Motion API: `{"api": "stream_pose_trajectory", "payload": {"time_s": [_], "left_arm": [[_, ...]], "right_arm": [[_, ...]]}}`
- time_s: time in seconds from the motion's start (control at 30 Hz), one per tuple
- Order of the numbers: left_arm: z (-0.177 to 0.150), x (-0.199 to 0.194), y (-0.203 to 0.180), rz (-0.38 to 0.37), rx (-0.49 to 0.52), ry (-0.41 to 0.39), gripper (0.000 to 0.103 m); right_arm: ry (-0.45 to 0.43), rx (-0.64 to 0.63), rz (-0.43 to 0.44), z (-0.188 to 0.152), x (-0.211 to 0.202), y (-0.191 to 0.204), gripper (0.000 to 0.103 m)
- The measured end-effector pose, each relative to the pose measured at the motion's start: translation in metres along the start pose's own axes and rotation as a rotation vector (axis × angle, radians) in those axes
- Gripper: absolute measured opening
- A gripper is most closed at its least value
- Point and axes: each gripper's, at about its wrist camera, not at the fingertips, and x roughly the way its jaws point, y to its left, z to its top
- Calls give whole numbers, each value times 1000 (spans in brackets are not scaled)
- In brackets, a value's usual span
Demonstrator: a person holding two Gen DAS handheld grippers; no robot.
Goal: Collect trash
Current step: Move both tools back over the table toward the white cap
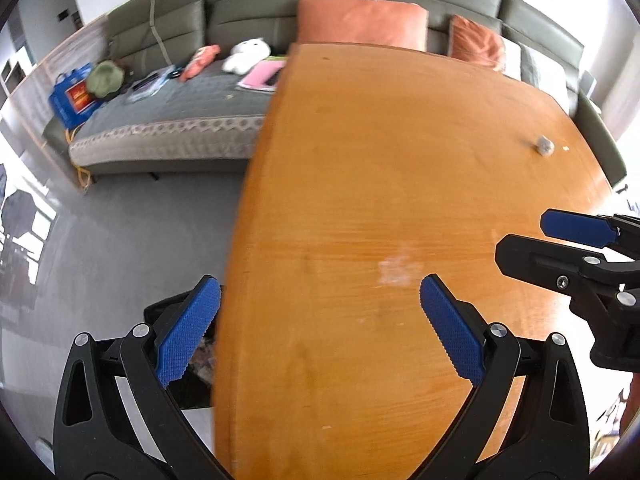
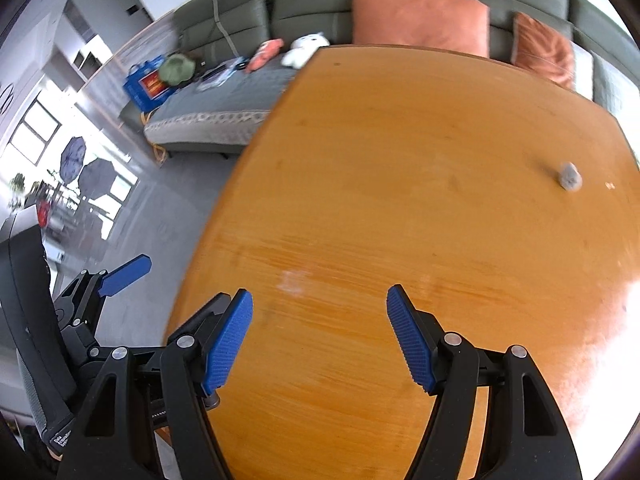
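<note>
A small grey crumpled scrap of trash (image 1: 544,145) lies on the orange wooden table (image 1: 380,200) at the far right; it also shows in the right wrist view (image 2: 569,176). My left gripper (image 1: 320,328) is open and empty, straddling the table's left edge. My right gripper (image 2: 320,336) is open and empty above the near part of the table (image 2: 400,200), well short of the scrap. The right gripper also shows at the right edge of the left wrist view (image 1: 560,248).
A grey-green sofa (image 1: 180,120) stands behind the table with orange cushions (image 1: 360,20), a white plush toy (image 1: 246,54) and other items. A tiny crumb (image 2: 610,186) lies beside the scrap. A dark bin (image 1: 196,368) sits below the table's left edge. Grey floor lies to the left.
</note>
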Motion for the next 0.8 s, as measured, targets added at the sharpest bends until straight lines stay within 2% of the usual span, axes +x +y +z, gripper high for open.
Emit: {"api": "stream_pose_trajectory", "payload": {"time_s": [0.47, 0.8], "left_arm": [[-4, 20, -96, -75, 64, 9, 97], [-24, 42, -155, -88, 100, -12, 97]], "right_arm": [[-31, 101, -66, -42, -24, -106, 72], [-72, 134, -107, -80, -11, -165, 74]]}}
